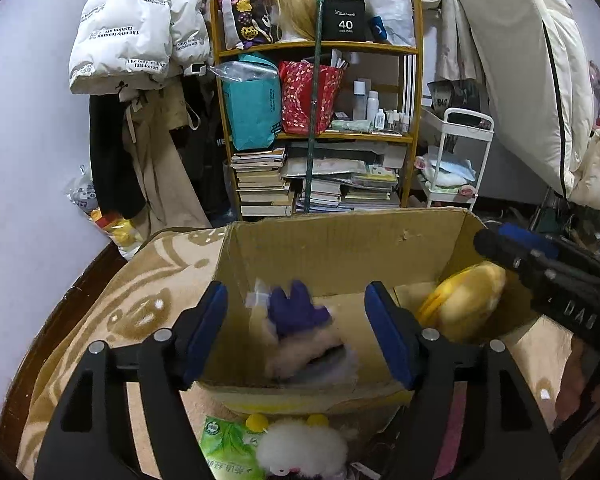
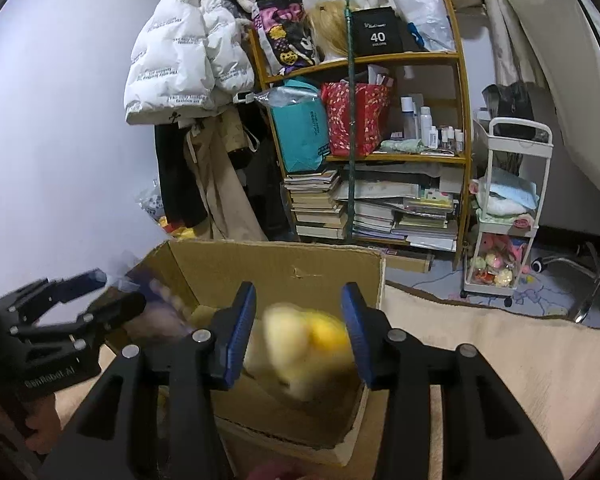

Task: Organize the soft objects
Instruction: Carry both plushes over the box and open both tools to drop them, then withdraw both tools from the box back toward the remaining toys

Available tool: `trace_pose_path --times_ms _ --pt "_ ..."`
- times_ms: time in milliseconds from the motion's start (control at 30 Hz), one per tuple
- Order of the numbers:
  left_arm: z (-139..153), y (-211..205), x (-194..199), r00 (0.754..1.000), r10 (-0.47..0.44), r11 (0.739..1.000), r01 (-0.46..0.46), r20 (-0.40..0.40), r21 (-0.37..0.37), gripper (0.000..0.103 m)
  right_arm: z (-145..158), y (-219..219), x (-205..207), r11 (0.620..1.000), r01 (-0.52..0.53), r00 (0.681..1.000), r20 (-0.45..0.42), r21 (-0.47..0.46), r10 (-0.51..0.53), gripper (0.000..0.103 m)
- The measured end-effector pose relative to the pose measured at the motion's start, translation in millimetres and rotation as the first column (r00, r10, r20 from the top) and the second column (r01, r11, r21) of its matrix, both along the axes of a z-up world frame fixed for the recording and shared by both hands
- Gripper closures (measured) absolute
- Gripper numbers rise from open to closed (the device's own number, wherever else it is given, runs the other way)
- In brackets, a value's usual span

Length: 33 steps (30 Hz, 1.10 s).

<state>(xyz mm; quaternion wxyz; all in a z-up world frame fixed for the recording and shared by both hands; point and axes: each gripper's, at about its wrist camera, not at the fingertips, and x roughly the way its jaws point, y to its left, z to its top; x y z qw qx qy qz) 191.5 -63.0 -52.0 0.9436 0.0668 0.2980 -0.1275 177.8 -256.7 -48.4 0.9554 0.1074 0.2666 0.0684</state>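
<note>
An open cardboard box (image 1: 340, 254) stands on a beige blanket (image 1: 148, 304). My left gripper (image 1: 300, 316) hovers over the box's left half, open. A blurred pink-and-purple plush toy (image 1: 300, 344) lies loose between and below the pads, touching neither. My right gripper (image 2: 300, 320) is over the box (image 2: 280, 272) too, open, with a blurred yellow plush (image 2: 304, 348) under it, clear of the left pad. In the left wrist view the yellow plush (image 1: 464, 300) rests in the box's right corner below the right gripper (image 1: 500, 240). The left gripper (image 2: 120, 290) shows in the right wrist view.
A white fluffy plush (image 1: 300, 452) and a green tissue pack (image 1: 224, 448) lie on the blanket in front of the box. Behind it stand a crowded wooden shelf (image 1: 320, 120), hanging coats (image 1: 132, 36) and a white trolley (image 2: 508, 208).
</note>
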Motion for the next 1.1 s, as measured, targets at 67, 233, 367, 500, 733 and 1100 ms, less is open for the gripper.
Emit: trace_pose_path --times_ms 67,233,367,500,733,1100 --pt "1 1 -3 1.000 0.004 1.000 -0.004 0.007 0.005 0.024 3 -3 -3 1.000 0.015 1.000 0.004 0.012 -0.015 0.042" --pt "5 5 -12 1.000 0.009 0.999 -0.010 0.021 0.032 0.015 11 -6 -12 0.999 0.036 0.999 0.013 0.024 -0.037 0.027" --pt "7 10 -19 0.999 0.022 0.999 -0.023 0.033 0.030 0.010 18 -5 -23 0.998 0.057 0.998 0.026 0.035 -0.058 0.006" --pt "9 16 -27 0.999 0.035 0.999 -0.036 0.023 0.039 0.007 21 -1 -38 0.997 0.076 0.997 0.021 0.025 -0.076 0.000" --pt "19 30 -48 0.998 0.067 0.997 -0.068 0.019 0.043 0.005 31 6 -62 0.997 0.076 0.997 0.013 -0.005 -0.076 0.000" --pt "37 48 -96 0.996 0.080 0.995 -0.082 0.039 0.051 0.005 52 17 -110 0.996 0.086 0.996 0.023 -0.039 -0.085 0.000"
